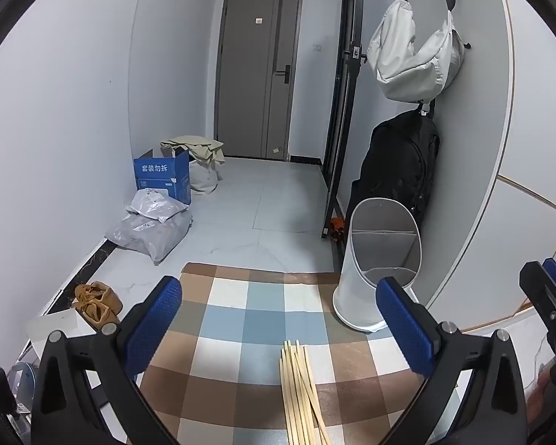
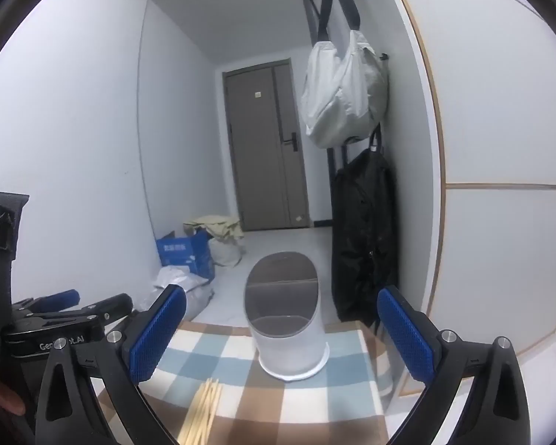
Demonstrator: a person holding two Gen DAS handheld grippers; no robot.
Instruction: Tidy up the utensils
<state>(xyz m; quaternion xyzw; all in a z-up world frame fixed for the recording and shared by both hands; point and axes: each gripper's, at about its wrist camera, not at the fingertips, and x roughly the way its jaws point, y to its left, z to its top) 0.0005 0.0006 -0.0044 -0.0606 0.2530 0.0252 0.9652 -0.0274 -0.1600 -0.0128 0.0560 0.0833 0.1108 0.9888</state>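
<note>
A bundle of several pale wooden chopsticks (image 1: 301,396) lies on a checked cloth (image 1: 248,319) at the near edge; it also shows in the right wrist view (image 2: 204,411). A white oval utensil holder (image 1: 380,263) with a grey divided inside stands at the cloth's far right, also seen in the right wrist view (image 2: 283,311). My left gripper (image 1: 278,326) is open and empty above the cloth, the chopsticks between its fingers. My right gripper (image 2: 281,337) is open and empty, facing the holder. The left gripper's body (image 2: 55,333) shows at the right view's left edge.
A black backpack (image 1: 400,170) and a white bag (image 1: 415,59) hang on the right wall behind the holder. On the floor beyond the cloth are a blue box (image 1: 163,178), grey parcels (image 1: 152,226) and brown shoes (image 1: 98,302). A closed door (image 1: 257,74) stands at the far end.
</note>
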